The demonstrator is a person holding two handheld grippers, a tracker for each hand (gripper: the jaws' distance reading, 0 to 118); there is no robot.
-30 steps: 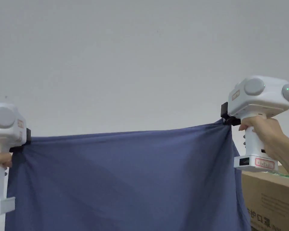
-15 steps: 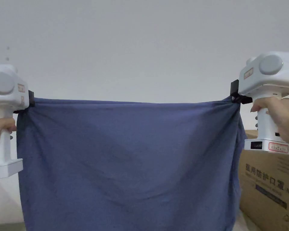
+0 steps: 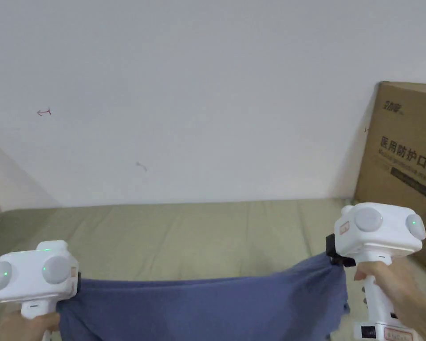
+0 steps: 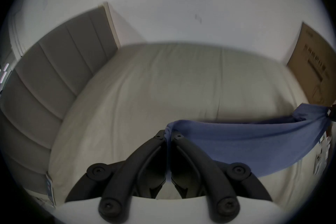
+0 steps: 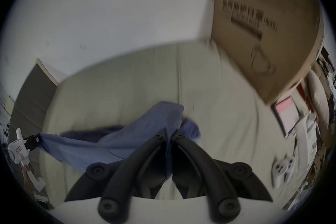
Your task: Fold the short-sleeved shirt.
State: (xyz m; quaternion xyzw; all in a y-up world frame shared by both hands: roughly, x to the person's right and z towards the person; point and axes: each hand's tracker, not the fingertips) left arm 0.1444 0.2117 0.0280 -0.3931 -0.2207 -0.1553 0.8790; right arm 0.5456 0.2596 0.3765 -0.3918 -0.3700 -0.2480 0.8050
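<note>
The person holds the blue shirt (image 3: 207, 306) up by two corners, one in each gripper. The left gripper (image 4: 168, 135) has its jaws squeezed tight on one corner of the cloth. The right gripper (image 5: 169, 132) has its jaws squeezed tight on the other corner. The grippers are well apart, so the top edge of the shirt is pulled into a long line from left to right, dipping a little in the middle. The right end sits a bit higher than the left. The shirt hangs just above the bed (image 3: 185, 235), near its front edge. Holding it wide like this probably keeps it smooth, so it can be laid flat on the bed for folding. A cardboard box (image 3: 403, 168) stands at the right by the wall
</note>
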